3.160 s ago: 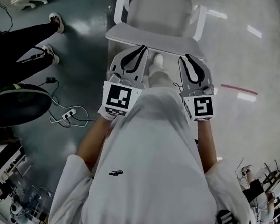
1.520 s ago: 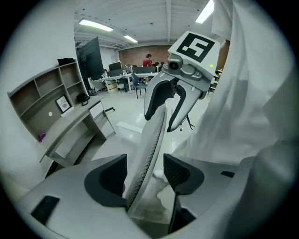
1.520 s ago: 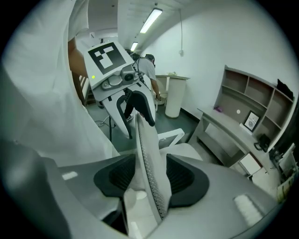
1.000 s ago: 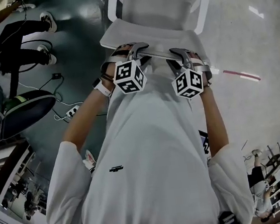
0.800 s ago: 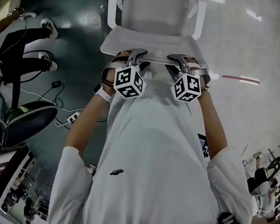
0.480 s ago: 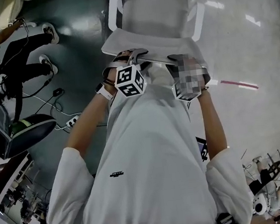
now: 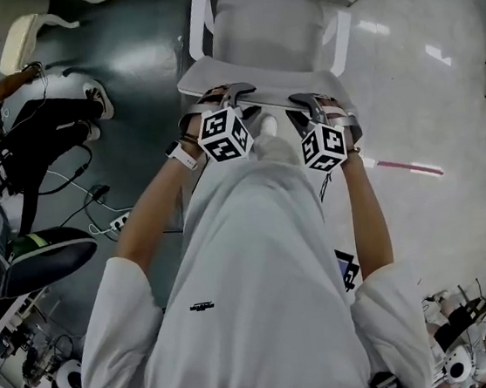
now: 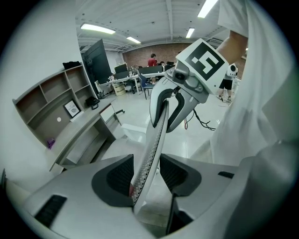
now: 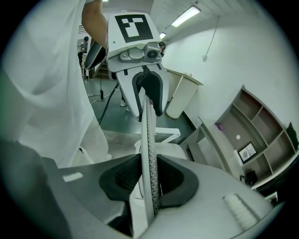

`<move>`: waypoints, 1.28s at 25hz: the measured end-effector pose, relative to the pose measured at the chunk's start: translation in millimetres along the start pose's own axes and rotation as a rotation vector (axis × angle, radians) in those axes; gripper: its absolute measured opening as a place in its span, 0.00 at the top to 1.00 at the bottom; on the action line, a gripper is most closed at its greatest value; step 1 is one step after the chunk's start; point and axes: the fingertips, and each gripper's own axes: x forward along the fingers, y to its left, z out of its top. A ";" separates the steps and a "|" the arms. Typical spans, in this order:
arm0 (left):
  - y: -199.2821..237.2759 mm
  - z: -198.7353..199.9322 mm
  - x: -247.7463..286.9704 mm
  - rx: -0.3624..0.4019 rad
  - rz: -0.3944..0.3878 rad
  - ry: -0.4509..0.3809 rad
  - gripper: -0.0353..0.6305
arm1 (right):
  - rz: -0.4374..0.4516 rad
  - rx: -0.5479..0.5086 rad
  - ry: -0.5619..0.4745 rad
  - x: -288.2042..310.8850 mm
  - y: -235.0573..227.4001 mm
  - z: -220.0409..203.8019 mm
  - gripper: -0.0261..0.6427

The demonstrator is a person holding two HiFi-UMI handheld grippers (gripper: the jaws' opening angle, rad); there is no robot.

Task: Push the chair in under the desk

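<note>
Both grippers sit at the top edge of the chair (image 7: 268, 27) in your head view: left gripper (image 7: 216, 98), right gripper (image 7: 318, 103). Your left gripper view shows jaws wide around the backrest (image 8: 150, 154), one pad clear. Your right gripper view shows jaws, just closing, pinching it, with the worktop (image 9: 219, 144) beyond.

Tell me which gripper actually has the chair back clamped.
The right gripper: its jaws have just been closing and press both faces of the white chair's mesh back. The left gripper only straddles that back, with a gap beside one pad.
</note>
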 end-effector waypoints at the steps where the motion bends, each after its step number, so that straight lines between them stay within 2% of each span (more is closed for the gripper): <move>1: 5.5 2.7 4.1 0.005 0.012 -0.004 0.68 | -0.003 -0.004 -0.003 2.0 -6.4 -3.1 0.80; 8: 31.3 13.7 15.2 0.014 0.036 -0.018 0.67 | -0.010 -0.016 -0.040 5.7 -34.5 -8.0 0.80; 13: 45.3 8.0 11.7 -0.002 0.002 0.000 0.66 | -0.015 -0.006 -0.049 12.6 -41.9 2.1 0.81; 16: 57.0 9.0 14.7 -0.006 0.009 -0.005 0.66 | -0.006 -0.010 -0.046 17.8 -53.4 2.3 0.81; 21: 89.6 8.9 20.2 0.023 0.043 -0.020 0.66 | 0.014 0.016 -0.043 32.2 -81.9 7.2 0.81; 26: 121.1 6.9 29.7 0.043 0.026 -0.024 0.65 | 0.019 0.052 -0.031 49.1 -107.7 9.2 0.81; 32: 158.0 13.4 41.8 0.036 0.002 -0.020 0.64 | -0.020 0.059 -0.016 61.9 -142.7 7.8 0.81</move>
